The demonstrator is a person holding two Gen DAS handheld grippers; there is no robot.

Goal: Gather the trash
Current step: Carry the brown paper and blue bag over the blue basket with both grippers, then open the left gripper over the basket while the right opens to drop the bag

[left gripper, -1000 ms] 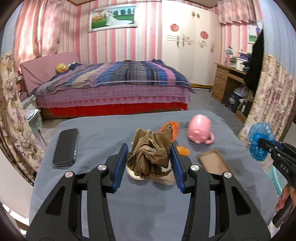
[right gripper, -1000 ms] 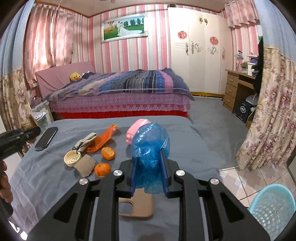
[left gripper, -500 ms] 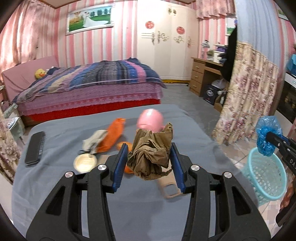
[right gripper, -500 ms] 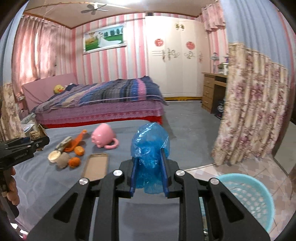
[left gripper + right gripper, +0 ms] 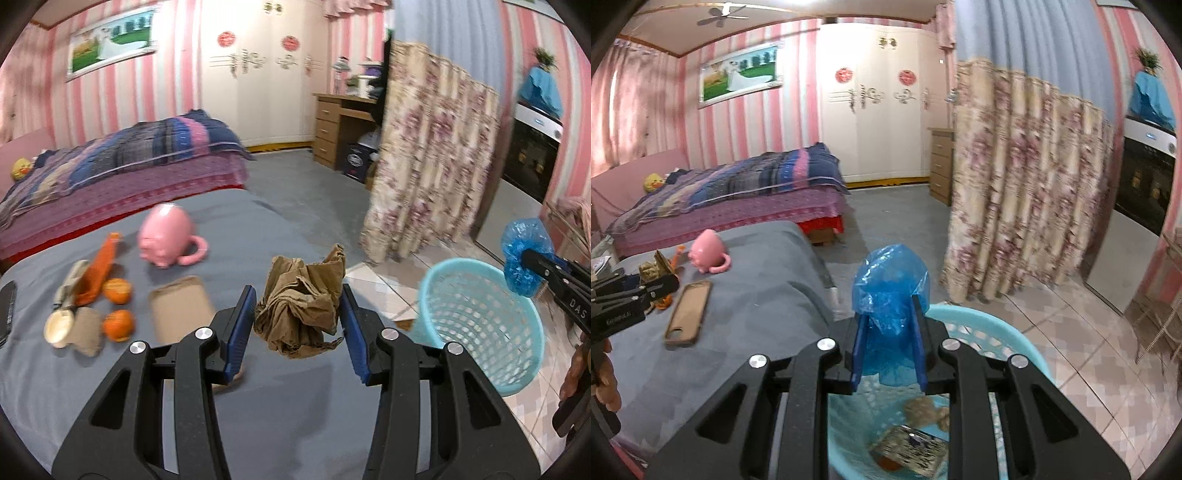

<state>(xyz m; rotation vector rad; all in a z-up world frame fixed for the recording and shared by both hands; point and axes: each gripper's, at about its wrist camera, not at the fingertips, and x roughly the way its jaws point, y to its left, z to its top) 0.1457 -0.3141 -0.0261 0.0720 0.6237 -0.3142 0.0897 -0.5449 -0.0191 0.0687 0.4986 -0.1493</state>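
Observation:
My left gripper (image 5: 298, 306) is shut on a crumpled brown paper bag (image 5: 301, 299), held above the right edge of the grey-covered table (image 5: 258, 398). My right gripper (image 5: 888, 325) is shut on a crumpled blue plastic bag (image 5: 888, 284) and hangs over the light blue trash basket (image 5: 993, 339); in the left wrist view the same blue plastic bag (image 5: 524, 254) shows beside the basket (image 5: 480, 325). Some trash lies inside the basket (image 5: 916, 443). On the table stay orange peels (image 5: 118, 306) and an orange wrapper (image 5: 99, 269).
A pink pig mug (image 5: 168, 236), a brown phone case (image 5: 181, 310), a small cream bowl (image 5: 59, 328) and a black phone (image 5: 7, 310) lie on the table. A floral curtain (image 5: 1015, 192) hangs behind the basket. A bed (image 5: 731, 195) stands behind the table. Tiled floor (image 5: 1100, 362) surrounds the basket.
Both grippers have swung to the right with their loads. The basket has come into view; the right gripper now hangs over it, and the left one has reached the table's right edge.

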